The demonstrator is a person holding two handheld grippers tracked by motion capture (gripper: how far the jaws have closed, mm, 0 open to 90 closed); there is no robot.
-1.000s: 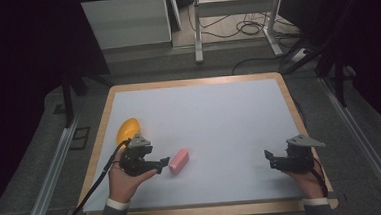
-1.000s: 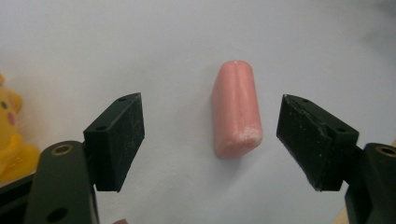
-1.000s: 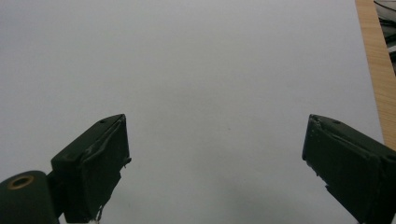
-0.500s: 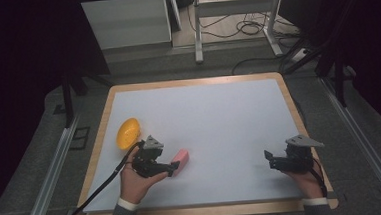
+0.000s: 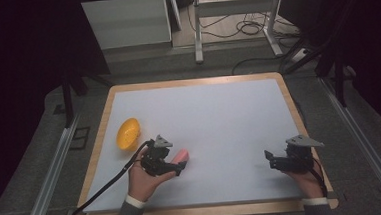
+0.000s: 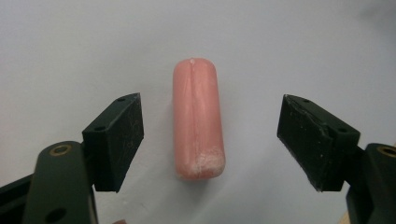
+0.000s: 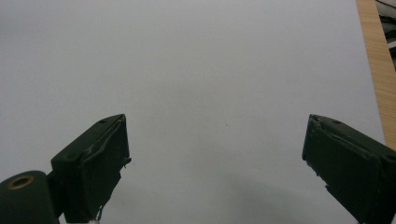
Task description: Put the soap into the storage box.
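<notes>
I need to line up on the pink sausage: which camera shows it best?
The left gripper view: the sausage lies lengthwise between the open left tool, untouched. The high view shows only its far end past that tool. The right gripper view looks at bare white table.

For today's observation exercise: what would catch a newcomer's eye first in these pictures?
First, the pink sausage, lying on the white table between the open jaws of the left hand-held gripper, near the front left. Next, the yellow bowl by the table's left edge. The right hand-held gripper is open over bare surface at the front right.
</notes>
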